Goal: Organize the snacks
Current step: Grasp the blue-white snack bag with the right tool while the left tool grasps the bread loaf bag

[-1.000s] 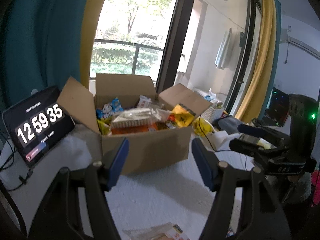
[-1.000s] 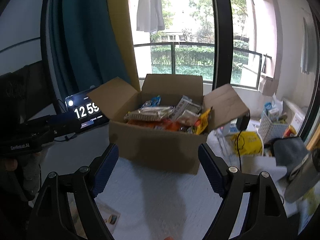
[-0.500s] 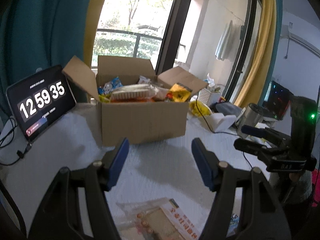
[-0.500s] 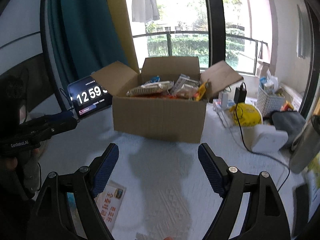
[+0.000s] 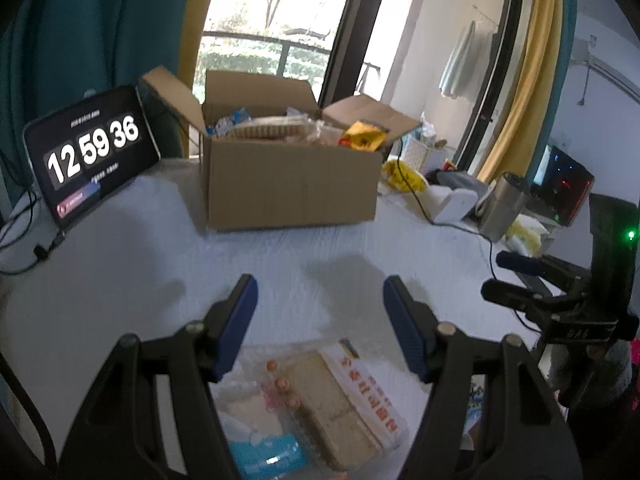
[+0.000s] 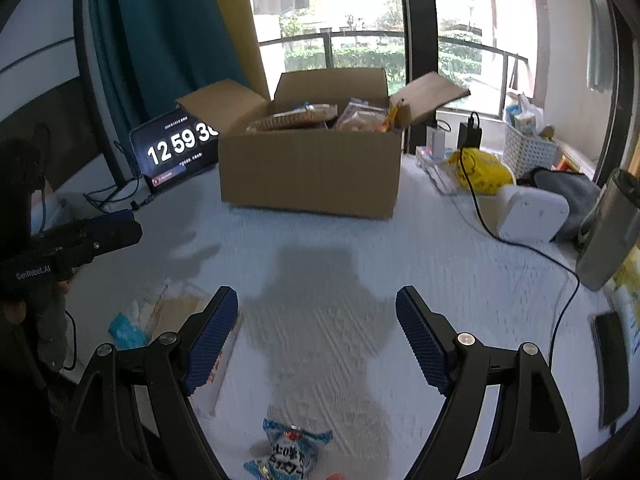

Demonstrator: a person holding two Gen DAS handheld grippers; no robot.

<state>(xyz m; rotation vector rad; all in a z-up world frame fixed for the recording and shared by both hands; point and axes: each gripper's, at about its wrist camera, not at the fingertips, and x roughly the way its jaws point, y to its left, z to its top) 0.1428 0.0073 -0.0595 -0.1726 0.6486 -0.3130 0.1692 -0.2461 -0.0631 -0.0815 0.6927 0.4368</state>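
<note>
Now | both tools spread, empty: left tool [image 5: 318,312] over cracker packet [image 5: 340,396], right tool [image 6: 316,320] above blue packet [image 6: 286,454] | best pinch packet edges, carry to box [image 6: 312,172].

We read a clock on the tablet [image 5: 90,152]: large white digits 12 59 36 on black, with small lines of script above and below that we cannot make out. From the right wrist view the same tablet [image 6: 176,148] shows 12 59 3, the last digit cut off by a flap of the cardboard box [image 6: 312,172]. The left gripper [image 6: 72,248] carries white lettering along its body: GenRoboT.AI, as best we can tell. The biscuit packet [image 5: 340,396] bears orange Chinese characters, too blurred to read. The blue snack bag [image 6: 290,450] bears white characters, also illegible.
</note>
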